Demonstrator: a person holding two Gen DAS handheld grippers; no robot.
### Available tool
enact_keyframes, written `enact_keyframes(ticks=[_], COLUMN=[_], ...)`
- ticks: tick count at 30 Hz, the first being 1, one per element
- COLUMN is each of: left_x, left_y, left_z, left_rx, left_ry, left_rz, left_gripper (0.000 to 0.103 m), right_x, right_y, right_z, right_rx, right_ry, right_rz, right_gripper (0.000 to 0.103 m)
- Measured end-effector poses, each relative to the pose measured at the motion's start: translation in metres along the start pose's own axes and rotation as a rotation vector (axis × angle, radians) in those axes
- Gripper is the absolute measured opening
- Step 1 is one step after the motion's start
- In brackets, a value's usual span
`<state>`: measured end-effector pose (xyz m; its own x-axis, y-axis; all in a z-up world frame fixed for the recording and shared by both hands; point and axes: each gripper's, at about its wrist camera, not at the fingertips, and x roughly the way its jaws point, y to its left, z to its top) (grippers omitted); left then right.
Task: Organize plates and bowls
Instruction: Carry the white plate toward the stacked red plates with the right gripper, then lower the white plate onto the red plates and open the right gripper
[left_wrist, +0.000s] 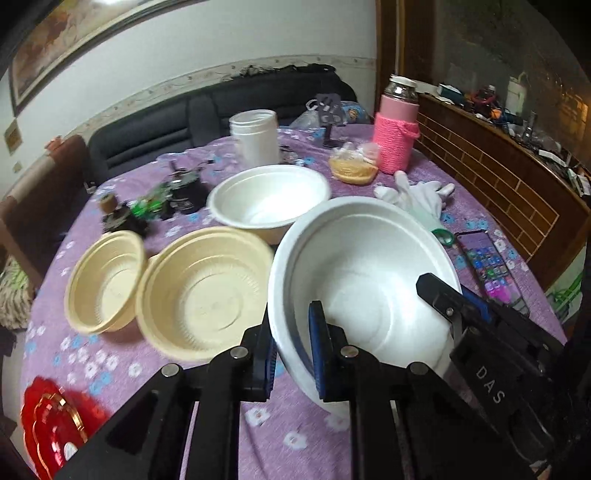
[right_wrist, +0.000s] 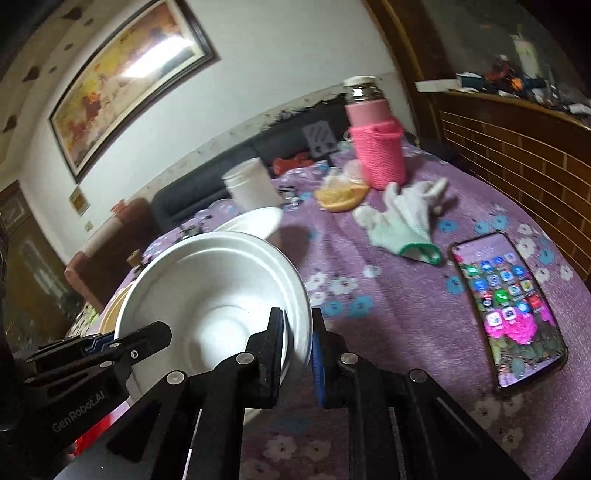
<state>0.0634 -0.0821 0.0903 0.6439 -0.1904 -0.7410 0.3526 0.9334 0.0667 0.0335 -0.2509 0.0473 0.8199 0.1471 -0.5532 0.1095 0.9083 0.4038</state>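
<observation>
A white foam bowl (left_wrist: 369, 273) is held tilted above the purple tablecloth by both grippers. My left gripper (left_wrist: 293, 347) is shut on its left rim. My right gripper (right_wrist: 298, 354) is shut on its right rim; the bowl also shows in the right wrist view (right_wrist: 214, 291). The right gripper's finger shows in the left wrist view (left_wrist: 454, 302). A second white foam bowl (left_wrist: 269, 201) sits behind. Two cream plastic bowls, a large one (left_wrist: 207, 291) and a small one (left_wrist: 107, 280), stand to the left. Red plates (left_wrist: 51, 428) lie at the near left.
A phone (right_wrist: 509, 314) lies at the right, a white glove (right_wrist: 402, 214) behind it. A pink knit-covered bottle (left_wrist: 397, 125), a white jar (left_wrist: 255, 134), a bag of food (left_wrist: 354, 166) and small dark gadgets (left_wrist: 159, 199) sit at the back. A wooden partition (left_wrist: 498, 184) borders the right.
</observation>
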Motion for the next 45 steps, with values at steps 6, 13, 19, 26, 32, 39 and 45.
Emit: enact_keyframes(ticks=[6,13,19,26,32,39,45], left_x=[-0.04,-0.08,-0.104,-0.12,-0.125,-0.12,-0.103], left_y=[0.017,0.044,0.07,0.114,0.156,0.23,0.265], left_z=[-0.03,-0.059,-0.083,-0.107,-0.123,-0.134,-0.15], left_rx=[0.02,0.024,0.01,-0.022,-0.063,-0.248,-0.357], left_ry=[-0.097,-0.167,-0.226,-0.258,-0.237,-0.147,-0.053], left_rz=[0.165,0.281,0.407,0.569,0.634,0.484,0.419], left_gripper=[0.016,0.016,0.017,0.02,0.02,0.02,0.02], right_x=[0.0,-0.02,-0.024,-0.017,0.006,0.035,0.064], right_y=[0.031,0.077,0.119,0.184,0.236,0.284,0.31], right_z=[-0.014,-0.032,-0.045,-0.059,-0.079,-0.093,-0.116], right_rx=[-0.072,-0.128,-0.189,-0.278,-0.343,-0.423,-0.476], right_ry=[0.039,0.045,0.076,0.125,0.184,0.252,0.35], right_rz=[0.126,0.197,0.232,0.295,0.336,0.312,0.289], right_gripper=[0.015,0.016,0.016,0.017,0.019,0.019,0.019])
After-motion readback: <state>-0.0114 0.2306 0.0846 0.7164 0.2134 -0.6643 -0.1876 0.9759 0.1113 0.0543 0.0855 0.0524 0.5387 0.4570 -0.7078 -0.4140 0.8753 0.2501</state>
